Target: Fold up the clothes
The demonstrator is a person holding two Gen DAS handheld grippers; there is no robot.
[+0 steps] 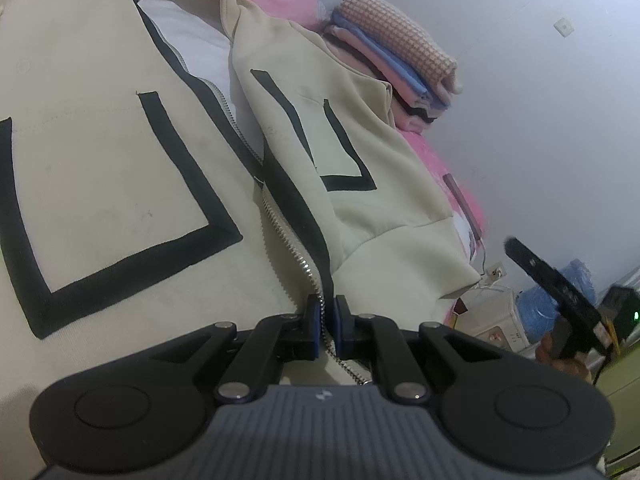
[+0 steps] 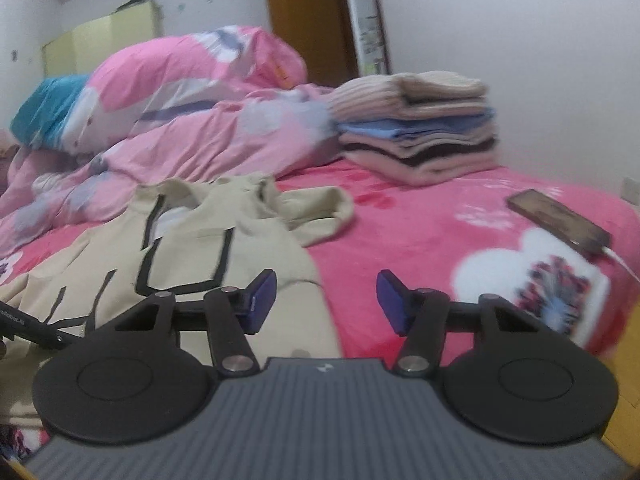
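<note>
A cream zip-up jacket (image 1: 120,160) with black trim lies spread front-up on the bed, its zipper partly undone. My left gripper (image 1: 328,312) is shut on the jacket's front edge at the bottom of the zipper (image 1: 308,276). In the right wrist view the same jacket (image 2: 192,248) lies at the left, its sleeve (image 2: 320,208) bunched toward the middle. My right gripper (image 2: 326,300) hangs above the jacket's right edge and the pink sheet, open, with nothing between its blue pads (image 2: 264,296). Its black frame (image 1: 556,288) shows at the right of the left wrist view.
A stack of folded clothes (image 2: 416,132) sits at the back of the pink bed (image 2: 420,248), also seen beyond the jacket (image 1: 400,52). A heaped pink quilt (image 2: 180,112) fills the far left. A phone (image 2: 560,220) on a cable lies at the right edge.
</note>
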